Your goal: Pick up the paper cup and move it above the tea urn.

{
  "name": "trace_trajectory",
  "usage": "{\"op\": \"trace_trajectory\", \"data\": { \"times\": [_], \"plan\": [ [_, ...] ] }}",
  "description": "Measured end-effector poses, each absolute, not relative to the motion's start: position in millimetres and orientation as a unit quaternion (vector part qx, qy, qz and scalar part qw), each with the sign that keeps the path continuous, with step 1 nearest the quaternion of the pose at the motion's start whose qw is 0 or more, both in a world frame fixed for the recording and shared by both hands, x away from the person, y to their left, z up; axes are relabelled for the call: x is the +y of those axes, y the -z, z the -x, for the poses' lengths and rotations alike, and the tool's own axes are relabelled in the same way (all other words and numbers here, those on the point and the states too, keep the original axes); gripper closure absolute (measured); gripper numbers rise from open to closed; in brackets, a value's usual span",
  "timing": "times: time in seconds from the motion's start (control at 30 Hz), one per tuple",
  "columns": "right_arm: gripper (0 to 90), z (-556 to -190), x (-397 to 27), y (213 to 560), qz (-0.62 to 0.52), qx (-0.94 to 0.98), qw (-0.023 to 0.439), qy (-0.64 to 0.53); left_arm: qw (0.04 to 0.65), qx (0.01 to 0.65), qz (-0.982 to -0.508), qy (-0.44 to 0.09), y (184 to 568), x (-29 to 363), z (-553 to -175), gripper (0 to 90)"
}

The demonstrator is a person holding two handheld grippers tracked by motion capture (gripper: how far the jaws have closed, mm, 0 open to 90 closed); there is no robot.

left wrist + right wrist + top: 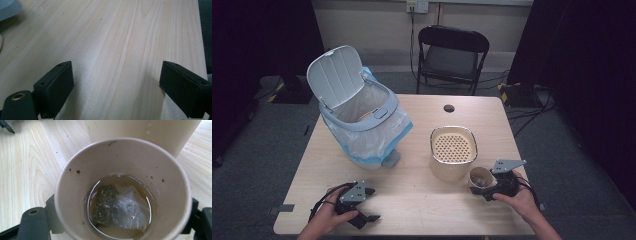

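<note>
Right hand-held gripper (486, 189) clamps a paper cup (122, 192) with a wet tea bag (117, 207), upright on the desk (412, 195) beside the strainer container (453, 150), likely for draining. Left hand-held gripper (367, 205) idles, jaws apart.

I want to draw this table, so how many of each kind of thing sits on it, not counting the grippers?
Bins: 1, the grey bin with its lid up and a bag inside.
Strainer pots: 1, the beige pot with a holed insert.
Paper cups: 1, the cup between the right gripper's jaws.
Tea bags: 1, the tea bag lying in the cup's liquid.
Total: 4.
</note>
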State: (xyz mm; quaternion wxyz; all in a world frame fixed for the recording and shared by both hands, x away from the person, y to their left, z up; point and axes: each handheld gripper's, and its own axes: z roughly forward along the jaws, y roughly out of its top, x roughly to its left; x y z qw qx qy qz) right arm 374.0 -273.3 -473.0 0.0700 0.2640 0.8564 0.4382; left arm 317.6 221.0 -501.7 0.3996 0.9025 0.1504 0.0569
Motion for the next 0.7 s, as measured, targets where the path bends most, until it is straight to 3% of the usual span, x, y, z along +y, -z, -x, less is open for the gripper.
{"op": "trace_trajectory", "data": {
  "times": [0.7],
  "plan": [
    [24.7, -372.6, -274.3, 474.1, -0.266, 0.851, 0.076, -0.447, 0.4, 0.151, -0.902, -0.057, 501.7, 221.0, -317.6, 11.5]
  ]
}}
